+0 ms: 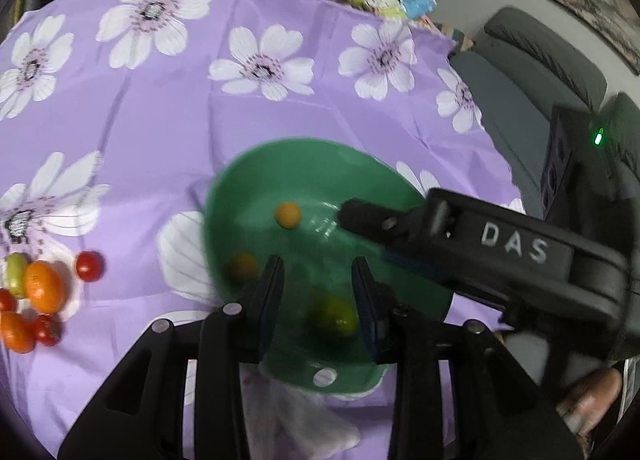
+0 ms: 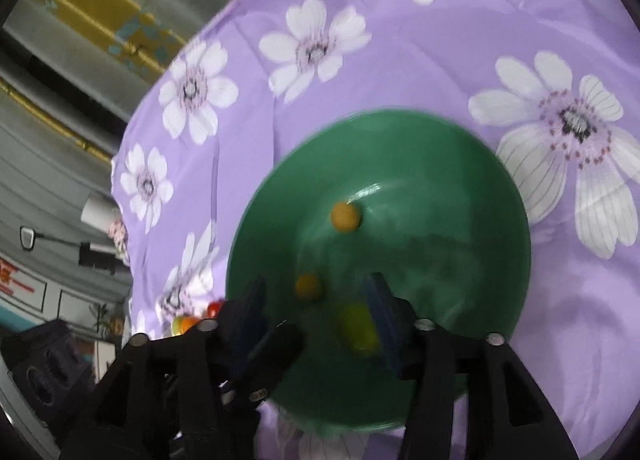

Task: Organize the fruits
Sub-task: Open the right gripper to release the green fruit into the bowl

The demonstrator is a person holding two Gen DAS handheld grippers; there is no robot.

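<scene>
I hold my left claw [image 1: 318, 284] open over the near side of the green bowl [image 1: 256, 180], nothing between its fingers. A blurred yellow-green fruit [image 1: 334, 314] lies in the bowl right below that gap, with two small orange fruits [image 1: 287, 215] farther in. My right claw [image 2: 320, 308] is also open over the bowl. The remaining fruits [image 1: 44, 286] sit on the bench's floral cloth [image 1: 160, 120], well left.

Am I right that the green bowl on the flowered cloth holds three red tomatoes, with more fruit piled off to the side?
Not quite. The three fruits in the green bowl are two orange ones and a yellow-green one, as the left wrist view shows. The red tomatoes lie outside, in the pile on the flowered cloth.
</scene>
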